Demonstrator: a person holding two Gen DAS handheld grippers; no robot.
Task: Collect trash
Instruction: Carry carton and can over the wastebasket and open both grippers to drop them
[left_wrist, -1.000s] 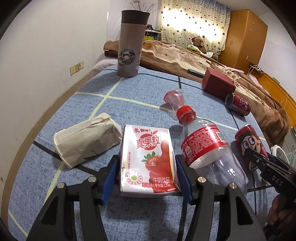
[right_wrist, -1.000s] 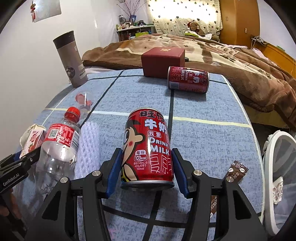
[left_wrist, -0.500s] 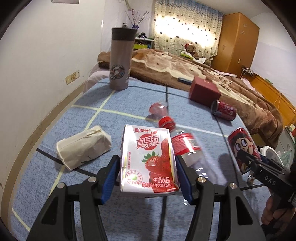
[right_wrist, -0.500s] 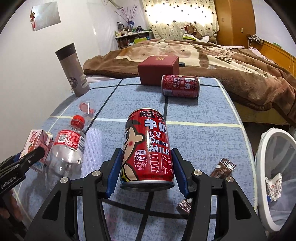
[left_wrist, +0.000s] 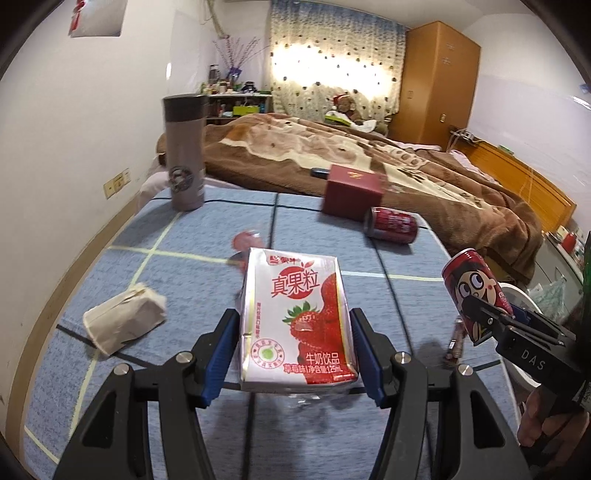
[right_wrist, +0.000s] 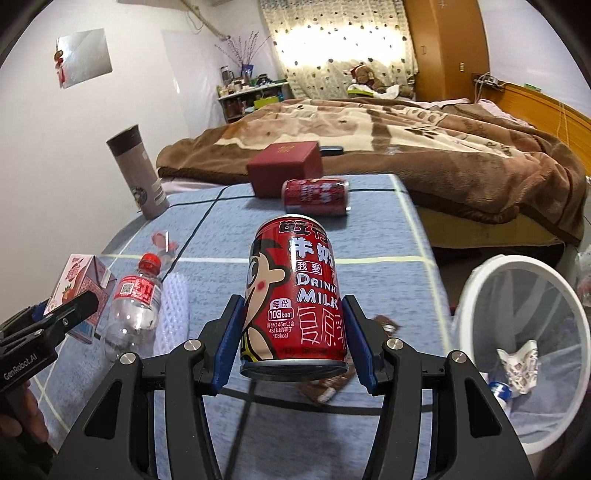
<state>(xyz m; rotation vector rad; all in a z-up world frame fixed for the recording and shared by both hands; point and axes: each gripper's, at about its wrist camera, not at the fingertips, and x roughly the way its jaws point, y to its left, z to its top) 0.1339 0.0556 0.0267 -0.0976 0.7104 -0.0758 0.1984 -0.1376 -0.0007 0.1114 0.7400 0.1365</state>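
My left gripper (left_wrist: 293, 350) is shut on a strawberry milk carton (left_wrist: 295, 317) and holds it above the blue table (left_wrist: 192, 266). My right gripper (right_wrist: 293, 341) is shut on a red milk can (right_wrist: 295, 295), also lifted off the table; that can shows at the right of the left wrist view (left_wrist: 476, 291). The carton shows at the left of the right wrist view (right_wrist: 79, 291). A white mesh trash bin (right_wrist: 524, 332) with some trash inside stands to the right of the table.
On the table lie a clear plastic bottle with red cap (right_wrist: 135, 302), a crumpled tissue pack (left_wrist: 123, 321), a second red can on its side (left_wrist: 391, 225), a red box (left_wrist: 352, 192), a grey tumbler (left_wrist: 184, 151), brown snack wrappers (right_wrist: 325, 387). A bed lies behind.
Both grippers have risen off the table with the carton and the can. The right gripper has swung toward the bin, which now shows more fully.
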